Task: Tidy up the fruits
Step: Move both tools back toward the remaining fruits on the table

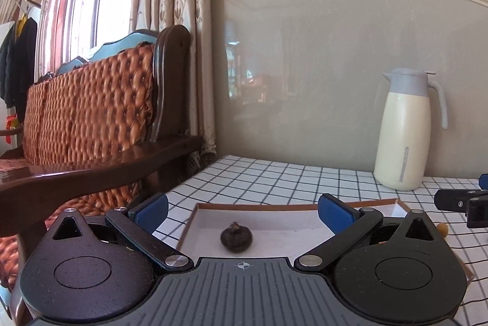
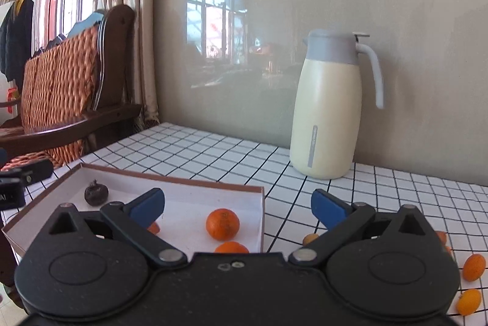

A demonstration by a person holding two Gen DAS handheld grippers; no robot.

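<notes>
I'm holding both the left gripper and right gripper with fingers wide apart and empty; kumquats right of the right fingers are risking rolling off the tabletop if nudged.

Bright daylight comes from the window at left, blown out to white; the glossy wall panel mirrors it; fisheye bends straight lines, corners vignette dark; focus fairly sharp, shadows soft.

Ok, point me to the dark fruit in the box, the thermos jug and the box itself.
dark fruit (image 1: 236,240), left wrist view, middle of its body.
thermos jug (image 2: 328,112), right wrist view, cream body below the grey top.
box (image 2: 210,185), right wrist view, brown far rim.
</notes>
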